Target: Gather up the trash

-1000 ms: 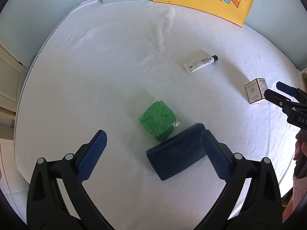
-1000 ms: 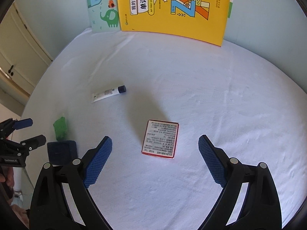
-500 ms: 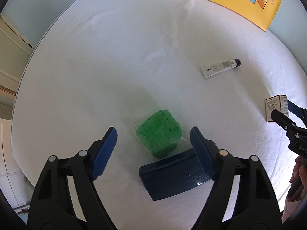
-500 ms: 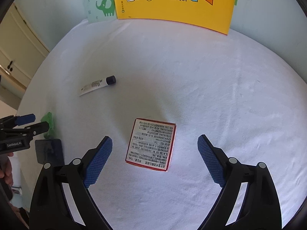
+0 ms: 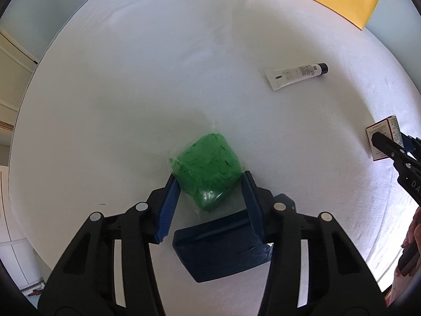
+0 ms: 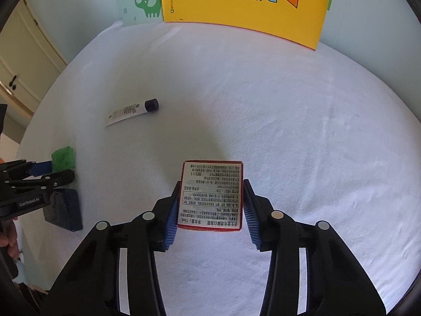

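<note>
**Left:** My left gripper (image 5: pixel 209 185) points almost straight down at the white sheet (image 5: pixel 131 92), and my jaws have just been closing. Between them sits the green wrapped lump (image 5: pixel 209 171), and both blue pads touch its sides, so I count myself clamped on it. It rests on the sheet, not lifted. The dark blue case (image 5: pixel 223 250) lies just beside it, under my right finger, and I am not gripping that.

**Right:** Same here. My right gripper (image 6: pixel 210 201) has just been closing too, and the small printed box (image 6: pixel 211 194) is between my jaws. My pads are against both long sides, so I have it pinched, though it lies flat on the sheet for now.

**Left:** So how far along are we, would you say?

**Right:** Early, I judge. Two pieces are gripped and neither is raised or dropped anywhere. I see no bin or bag in either view.

**Left:** And the white tube with the black cap (image 5: pixel 296 75) lies well apart from both of us, untouched.

**Right:** That one is left, then. The yellow book (image 6: pixel 242 2) and the elephant card (image 6: pixel 140 0) lean against the wall; I doubt they are trash.
</note>
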`<move>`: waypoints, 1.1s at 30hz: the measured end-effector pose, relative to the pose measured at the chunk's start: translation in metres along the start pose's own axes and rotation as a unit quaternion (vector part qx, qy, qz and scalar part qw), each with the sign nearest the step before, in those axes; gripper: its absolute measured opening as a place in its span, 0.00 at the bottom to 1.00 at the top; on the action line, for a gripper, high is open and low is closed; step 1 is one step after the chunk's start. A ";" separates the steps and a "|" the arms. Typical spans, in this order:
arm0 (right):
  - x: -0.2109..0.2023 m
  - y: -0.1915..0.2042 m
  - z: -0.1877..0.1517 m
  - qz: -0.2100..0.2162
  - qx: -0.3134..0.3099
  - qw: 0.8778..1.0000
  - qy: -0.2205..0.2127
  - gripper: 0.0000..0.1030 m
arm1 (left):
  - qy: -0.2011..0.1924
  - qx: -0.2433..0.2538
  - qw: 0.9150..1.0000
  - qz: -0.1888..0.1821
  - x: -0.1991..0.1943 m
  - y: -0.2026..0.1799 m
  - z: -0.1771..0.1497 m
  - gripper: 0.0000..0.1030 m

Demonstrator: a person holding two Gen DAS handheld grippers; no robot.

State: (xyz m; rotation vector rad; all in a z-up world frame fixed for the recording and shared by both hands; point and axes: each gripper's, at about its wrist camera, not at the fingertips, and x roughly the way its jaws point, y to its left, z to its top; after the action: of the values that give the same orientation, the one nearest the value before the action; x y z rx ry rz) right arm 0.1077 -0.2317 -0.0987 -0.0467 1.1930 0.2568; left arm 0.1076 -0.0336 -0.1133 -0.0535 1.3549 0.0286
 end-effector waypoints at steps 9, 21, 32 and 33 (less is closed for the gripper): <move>-0.021 -0.004 0.005 0.002 0.009 1.000 -0.027 0.40 | -0.034 0.005 0.999 -0.026 -0.021 0.003 -0.003 0.23; -0.040 0.018 0.011 0.000 -0.011 0.999 -0.042 0.40 | -0.054 0.007 0.996 -0.064 -0.037 0.031 -0.015 0.13; -0.061 0.034 0.015 -0.003 -0.029 0.998 -0.062 0.40 | -0.096 -0.008 0.991 -0.088 -0.067 0.052 -0.018 0.13; -0.064 0.037 0.016 -0.003 -0.031 0.997 -0.065 0.40 | -0.099 -0.008 0.991 -0.089 -0.071 0.055 -0.020 0.13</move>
State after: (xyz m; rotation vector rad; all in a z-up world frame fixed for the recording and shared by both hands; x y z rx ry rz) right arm 0.0920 -0.2045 -0.0305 -0.0864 1.0549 0.2867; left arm 0.0703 0.0206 -0.0497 -0.1804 1.1468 -0.1032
